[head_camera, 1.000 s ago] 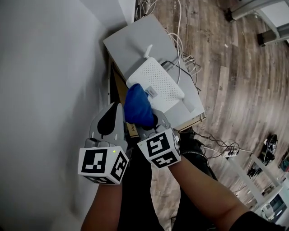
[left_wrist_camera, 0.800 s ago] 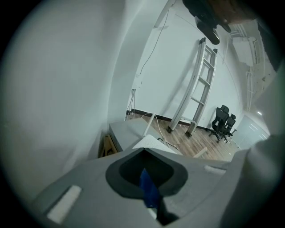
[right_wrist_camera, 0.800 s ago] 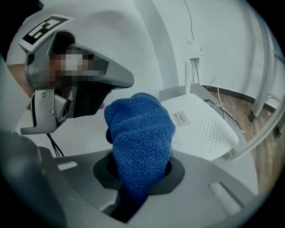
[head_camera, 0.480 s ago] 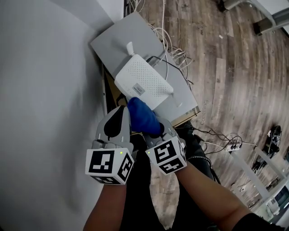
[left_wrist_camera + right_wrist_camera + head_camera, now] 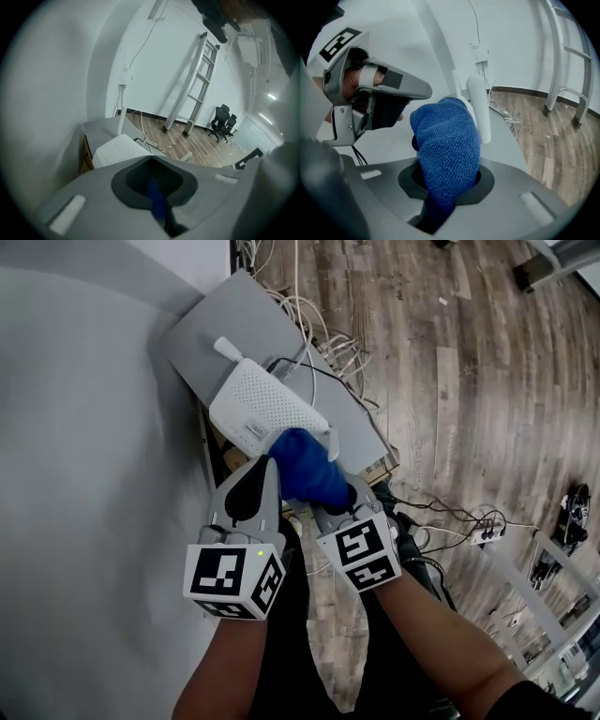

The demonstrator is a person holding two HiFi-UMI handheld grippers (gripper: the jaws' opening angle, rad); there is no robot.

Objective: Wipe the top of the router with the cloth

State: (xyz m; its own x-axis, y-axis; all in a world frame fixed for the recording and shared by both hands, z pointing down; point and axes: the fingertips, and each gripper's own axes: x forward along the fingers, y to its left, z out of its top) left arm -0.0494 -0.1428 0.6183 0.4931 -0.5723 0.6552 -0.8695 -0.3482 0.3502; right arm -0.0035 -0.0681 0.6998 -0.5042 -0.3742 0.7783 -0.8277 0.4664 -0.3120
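Note:
The white router [image 5: 255, 407] lies on a grey box top [image 5: 211, 324], one antenna raised at each end. My right gripper [image 5: 323, 493] is shut on a blue cloth [image 5: 305, 465], and the wad covers the router's near right corner by the antenna. In the right gripper view the cloth [image 5: 447, 140] bulges out of the jaws in front of the router's antenna [image 5: 480, 112]. My left gripper [image 5: 265, 470] is shut and sits just left of the cloth, at the router's near edge. Its own view shows the router [image 5: 119, 147] ahead and a sliver of blue at the jaw seam.
A plain wall [image 5: 84, 427] runs close along the left. Loose white and black cables [image 5: 323, 334] trail off the box onto the wood floor. A power strip [image 5: 483, 538] lies on the floor at right. A ladder [image 5: 197, 84] and office chairs [image 5: 225, 124] stand far off.
The cloth in my right gripper has slid from the router's near left corner along its near edge to the near right corner. The left gripper stayed beside it.

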